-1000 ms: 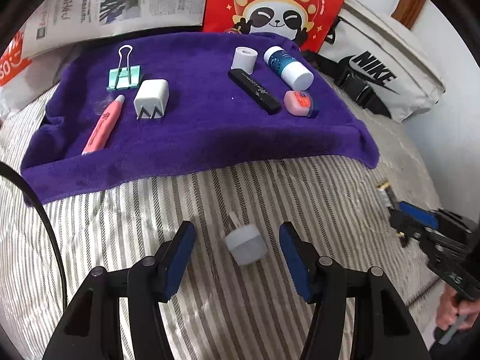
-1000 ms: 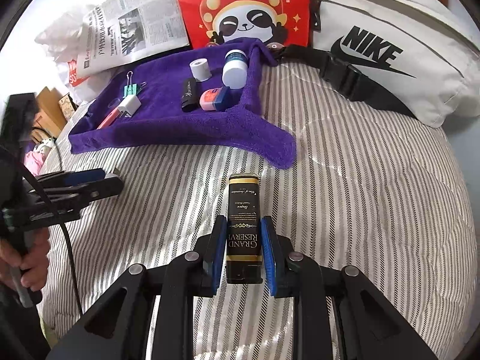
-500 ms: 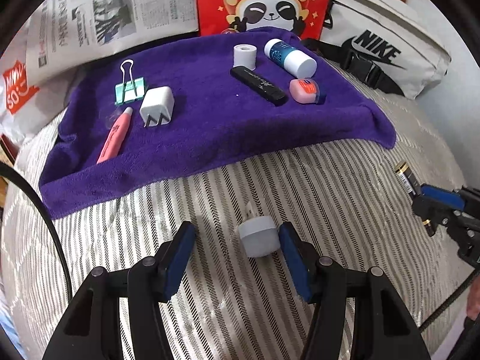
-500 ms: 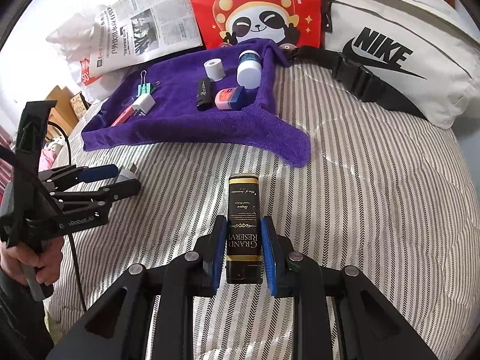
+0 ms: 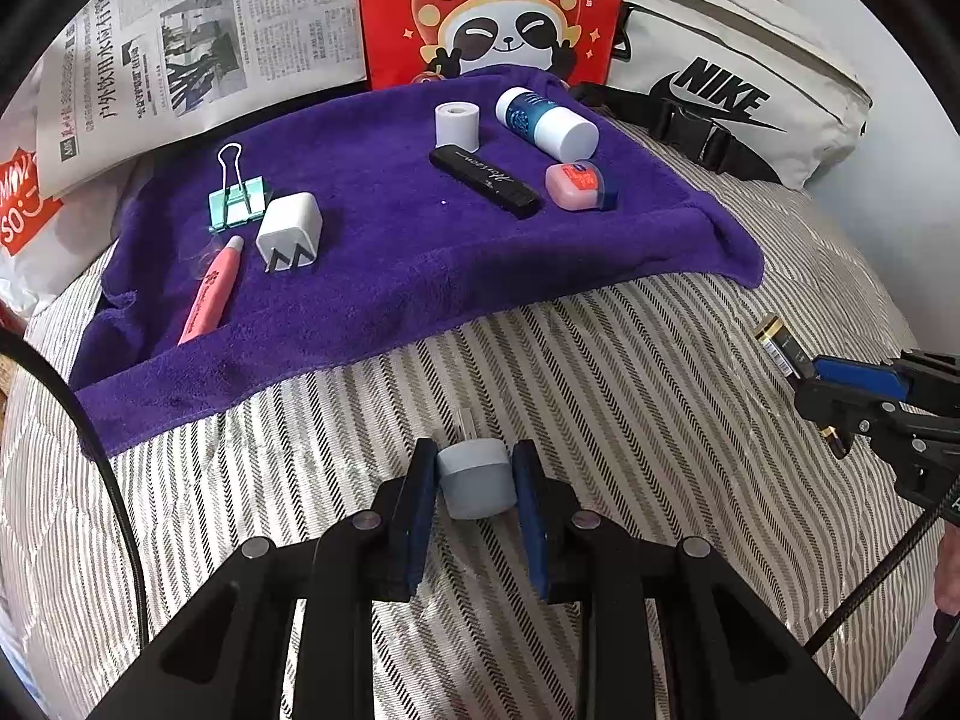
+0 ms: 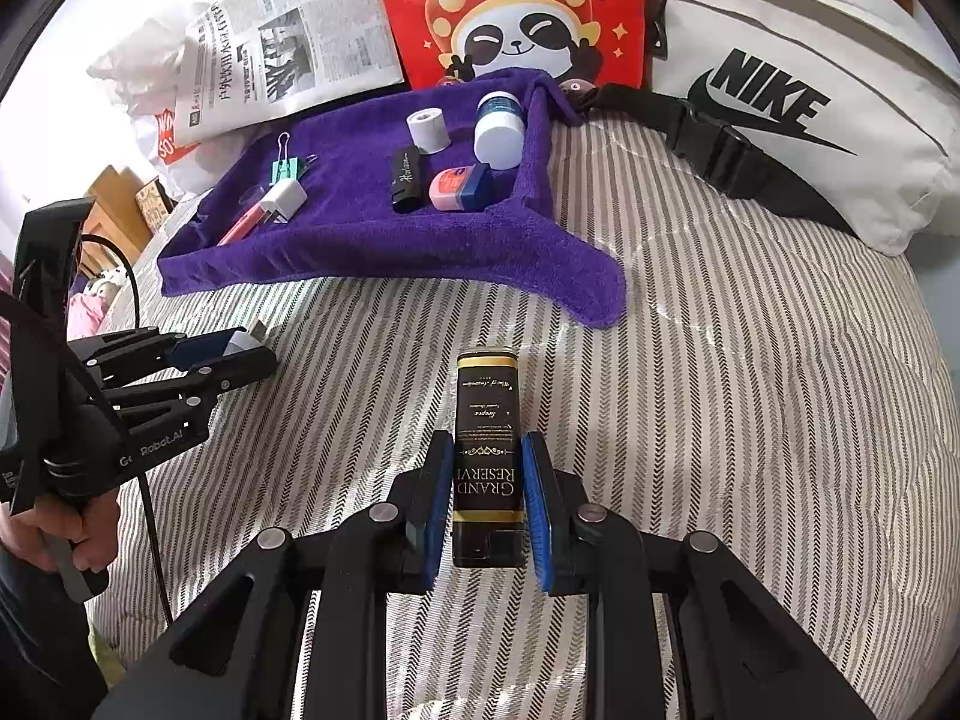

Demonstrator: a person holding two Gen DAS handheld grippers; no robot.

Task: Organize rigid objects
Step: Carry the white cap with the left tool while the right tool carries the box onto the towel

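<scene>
My left gripper [image 5: 475,456] points down at the striped bedding, and its jaws are closing on a small grey-blue plug [image 5: 477,483] with a metal tip; both blue pads press its sides. In the right wrist view the left gripper [image 6: 240,354] is at the left with the plug [image 6: 243,339] between its fingers. My right gripper [image 6: 487,447] is shut on a black box with gold print [image 6: 485,396], low over the bedding. Behind lies a purple towel [image 5: 390,228] carrying a binder clip [image 5: 237,204], white charger [image 5: 290,231], pink pen [image 5: 213,288], grey roll [image 5: 457,125], blue-white bottle [image 5: 546,123] and black stick [image 5: 483,180].
A red panda bag [image 5: 492,6], a newspaper [image 5: 180,54] and a white Nike bag [image 5: 738,90] stand behind the towel. A pink-and-blue case [image 5: 579,185] lies at the towel's right. A black cable [image 5: 108,468] curves at the left. A hand [image 6: 72,534] holds the left gripper's grip.
The left jaws have closed from wide apart onto the grey-blue plug, which now sits centred between the pads. The right gripper still holds the black box in the same place.
</scene>
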